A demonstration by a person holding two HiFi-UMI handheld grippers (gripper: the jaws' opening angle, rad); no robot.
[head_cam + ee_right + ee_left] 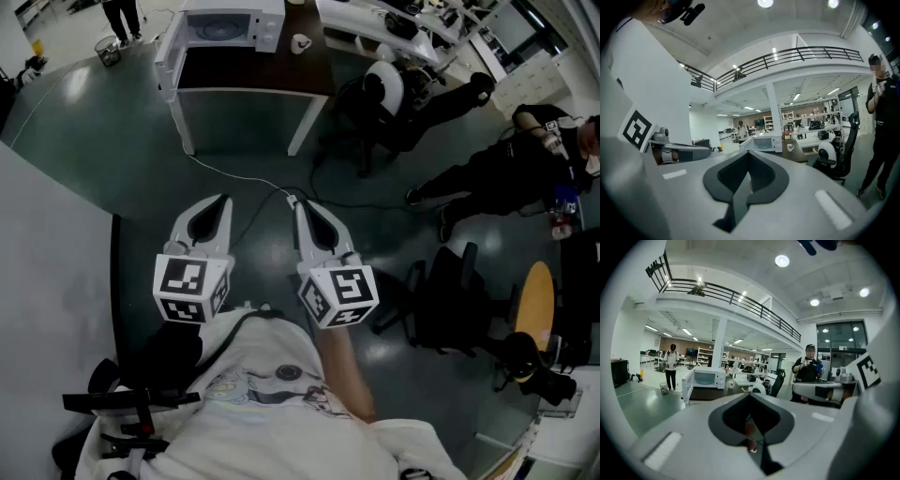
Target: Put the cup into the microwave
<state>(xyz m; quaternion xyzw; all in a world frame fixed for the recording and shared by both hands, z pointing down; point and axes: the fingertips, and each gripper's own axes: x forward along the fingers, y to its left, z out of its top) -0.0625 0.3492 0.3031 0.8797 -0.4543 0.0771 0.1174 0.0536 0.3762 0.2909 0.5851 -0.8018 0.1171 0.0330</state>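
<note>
A dark grey-green floor (pixel 84 122) fills most of the head view. At its far end stands a table (pixel 253 73) with a dark top and white legs. A person in dark clothes (pixel 506 169) is off to the right, near a black office chair (pixel 450 300). A white-backed chair (pixel 384 89) sits just beside the table's right end.

On the left part of the tabletop is a white microwave (pixel 225 26), its door swung open to the left. The cup (pixel 301 42), white with a handle, stands upright on the table just to the right of the microwave, apart from it and outside it.

Both tongs are held side by side over the floor, well apart from the table and pointing towards it. The left gripper (pixel 223 199) has its jaws pressed together with nothing between them. The right gripper (pixel 299 202) is likewise closed and empty. A thin white cable (pixel 244 176) lies on the floor between the grippers and the table.
</note>
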